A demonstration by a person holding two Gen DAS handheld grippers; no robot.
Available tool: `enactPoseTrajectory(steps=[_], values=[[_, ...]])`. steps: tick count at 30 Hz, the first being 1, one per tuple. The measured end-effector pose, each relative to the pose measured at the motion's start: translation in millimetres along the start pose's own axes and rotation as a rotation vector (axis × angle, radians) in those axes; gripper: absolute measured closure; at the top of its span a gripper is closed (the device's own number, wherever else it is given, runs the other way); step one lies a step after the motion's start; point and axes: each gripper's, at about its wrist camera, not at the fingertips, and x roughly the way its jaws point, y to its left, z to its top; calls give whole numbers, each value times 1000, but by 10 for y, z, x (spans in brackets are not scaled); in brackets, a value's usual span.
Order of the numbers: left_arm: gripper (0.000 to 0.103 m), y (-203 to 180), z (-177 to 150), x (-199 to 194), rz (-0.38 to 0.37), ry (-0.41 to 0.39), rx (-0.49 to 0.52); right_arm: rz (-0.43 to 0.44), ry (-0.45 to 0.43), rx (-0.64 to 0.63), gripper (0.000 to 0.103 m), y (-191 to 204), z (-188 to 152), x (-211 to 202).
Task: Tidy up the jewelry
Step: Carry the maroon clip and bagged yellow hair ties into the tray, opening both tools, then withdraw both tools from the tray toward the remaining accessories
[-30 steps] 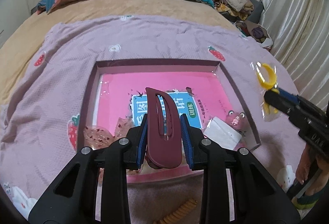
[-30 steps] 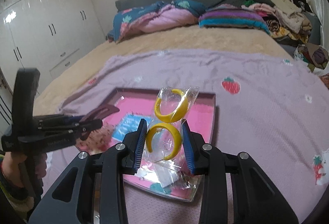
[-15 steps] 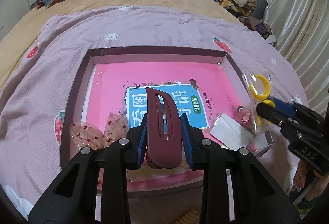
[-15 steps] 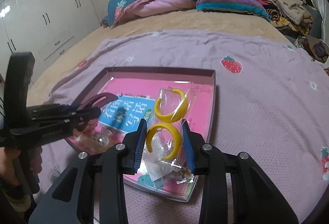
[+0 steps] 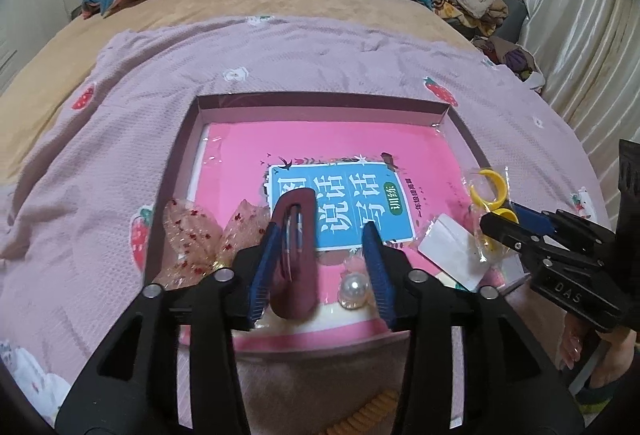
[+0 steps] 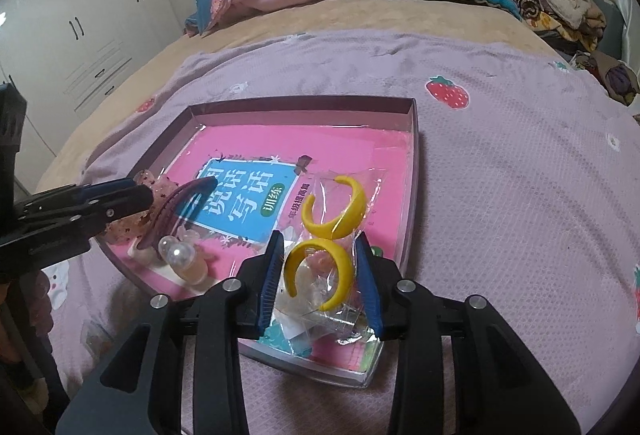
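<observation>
The left gripper [image 5: 324,259] had just been opening — the maroon hair clip [image 5: 296,255] leaned on its left pad, free of the right. The right gripper [image 6: 320,275] had just been parting too, the bagged yellow earrings [image 6: 320,267] loose between its pads. Both hung over the shallow tray's [image 6: 412,163] near edge, above a pink book [image 5: 340,207]; "DAS" showed on the right gripper.

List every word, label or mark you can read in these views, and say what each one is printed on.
"图 说话 写话": large white characters on the blue panel of the pink book in the tray.
"训练": green oval badge on that panel.
"一年级提高篇": small line beside the panel, only roughly legible.
"DAS": black body of the right claw.
Left claw's body lettering: too dark to read.
</observation>
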Motion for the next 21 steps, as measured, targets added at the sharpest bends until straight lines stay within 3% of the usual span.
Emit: enactPoseTrajectory(steps=[2, 6, 10, 15, 21], values=[[55, 10, -18, -79, 2, -14, -5, 0, -15, 2, 51, 4, -2, -49], [41, 57, -61, -248, 12, -42, -26, -9, -42, -11, 50, 37, 5, -165], [31, 92, -105, -433, 31, -75, -42, -11, -92, -10, 34, 67, 13, -347], [15, 110, -149, -685, 48, -120, -60, -3, -150, -27, 24, 149, 5, -592], [10, 114, -198, -974, 66, -170, -68, -6, -217, -66, 17, 283, -72, -916]])
